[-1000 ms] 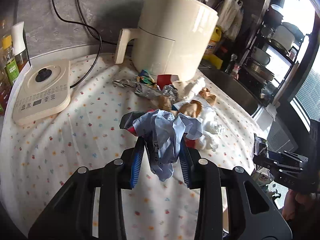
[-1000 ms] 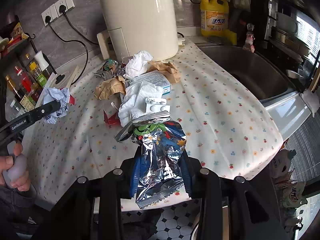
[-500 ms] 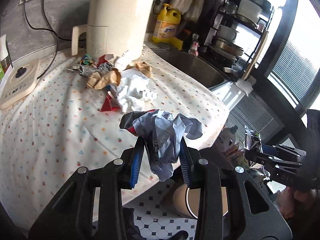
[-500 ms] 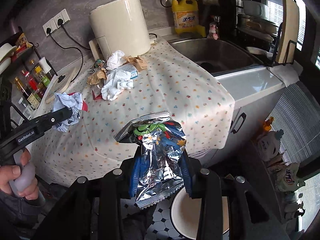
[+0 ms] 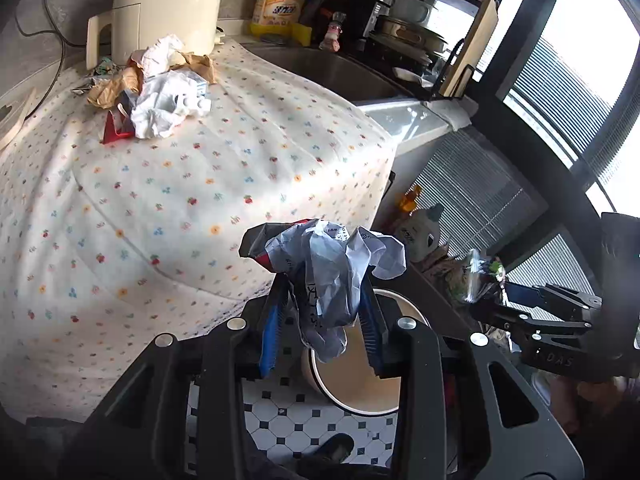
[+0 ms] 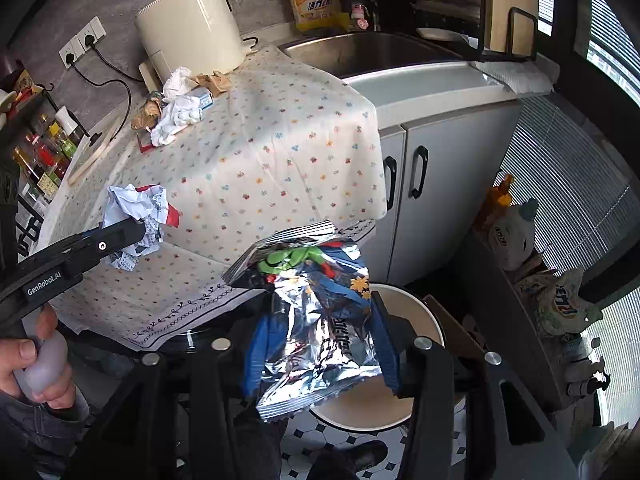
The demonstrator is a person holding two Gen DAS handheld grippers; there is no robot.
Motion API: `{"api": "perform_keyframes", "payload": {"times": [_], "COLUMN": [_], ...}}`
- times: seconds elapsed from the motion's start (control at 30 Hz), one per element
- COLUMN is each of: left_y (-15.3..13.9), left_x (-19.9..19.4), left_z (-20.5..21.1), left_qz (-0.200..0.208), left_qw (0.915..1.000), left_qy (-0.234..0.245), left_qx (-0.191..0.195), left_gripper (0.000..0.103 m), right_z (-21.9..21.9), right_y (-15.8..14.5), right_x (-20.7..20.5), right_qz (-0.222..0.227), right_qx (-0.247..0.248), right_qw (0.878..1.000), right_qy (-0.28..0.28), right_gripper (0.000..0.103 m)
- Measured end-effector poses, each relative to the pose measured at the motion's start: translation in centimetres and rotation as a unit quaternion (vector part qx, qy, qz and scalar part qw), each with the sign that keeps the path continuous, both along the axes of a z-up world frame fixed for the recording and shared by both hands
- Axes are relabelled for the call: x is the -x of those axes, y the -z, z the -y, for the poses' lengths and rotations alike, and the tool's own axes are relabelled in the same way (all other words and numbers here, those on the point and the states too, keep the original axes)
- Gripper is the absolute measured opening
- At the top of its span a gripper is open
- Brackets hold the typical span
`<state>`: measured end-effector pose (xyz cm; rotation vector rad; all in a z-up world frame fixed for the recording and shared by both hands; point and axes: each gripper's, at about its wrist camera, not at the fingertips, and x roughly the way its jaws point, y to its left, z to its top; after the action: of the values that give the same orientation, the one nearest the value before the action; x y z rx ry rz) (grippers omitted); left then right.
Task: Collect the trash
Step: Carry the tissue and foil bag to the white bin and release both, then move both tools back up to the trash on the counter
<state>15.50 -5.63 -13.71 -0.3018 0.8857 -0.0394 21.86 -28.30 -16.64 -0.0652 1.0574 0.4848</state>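
Note:
My left gripper (image 5: pixel 322 320) is shut on a crumpled blue-white paper wrapper (image 5: pixel 328 268), held in the air above a round cream trash bin (image 5: pixel 356 388) on the tiled floor. My right gripper (image 6: pixel 320 344) is shut on a silver foil snack bag (image 6: pixel 316 320), also above the bin (image 6: pixel 416 320). The right gripper shows at the right of the left wrist view (image 5: pixel 532 312); the left gripper with its wrapper shows at the left of the right wrist view (image 6: pixel 132 216). A pile of leftover trash (image 5: pixel 156 88) lies on the floral tablecloth (image 5: pixel 200 168) near the cream appliance.
A cream appliance (image 6: pixel 192 28) stands at the back of the counter beside a steel sink (image 6: pixel 372 50) and a yellow detergent bottle (image 6: pixel 314 0). White cabinet doors (image 6: pixel 432 184) are below. Bottles and toys (image 6: pixel 516 232) sit on a low ledge at right.
Both grippers have pulled back off the counter and dropped lower, carrying their trash. The bin on the floor now lies right under both of them.

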Motion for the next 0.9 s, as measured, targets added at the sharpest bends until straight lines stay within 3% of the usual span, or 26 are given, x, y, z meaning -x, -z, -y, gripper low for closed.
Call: {"api": "perform_keyframes", "payload": {"times": [0.03,0.07,0.57,0.63,0.8,0.9], "left_y": [0.3,0.6,3.6,3.7,2.8,1.6], "left_x": [0.0,0.2,-2.1,-2.3,-2.8,-3.2], "left_z": [0.5,1.0,9.9,11.0,12.0,11.1], "left_qz": [-0.003,-0.005,-0.032,-0.032,-0.022,-0.014], "left_qw": [1.0,1.0,0.9924,0.9907,0.9881,0.9897], "left_qy": [0.003,0.007,0.118,0.132,0.151,0.142], "left_qx": [0.001,0.001,0.012,0.011,0.013,0.008], "left_gripper": [0.035,0.035,0.037,0.042,0.074,0.083], "right_z": [0.5,1.0,11.5,12.7,14.5,14.5], "right_y": [0.4,0.7,0.6,0.6,0.2,-0.4], "right_x": [0.1,0.2,3.1,3.6,4.3,4.3], "right_qz": [-0.002,-0.003,0.0,0.0,0.001,0.006], "right_qx": [0.002,0.005,0.012,0.013,0.008,0.0], "right_qw": [1.0,1.0,0.991,0.989,0.985,0.983], "right_qy": [0.008,0.016,0.132,0.146,0.172,0.181], "right_gripper": [0.07,0.073,0.079,0.079,0.079,0.083]}}
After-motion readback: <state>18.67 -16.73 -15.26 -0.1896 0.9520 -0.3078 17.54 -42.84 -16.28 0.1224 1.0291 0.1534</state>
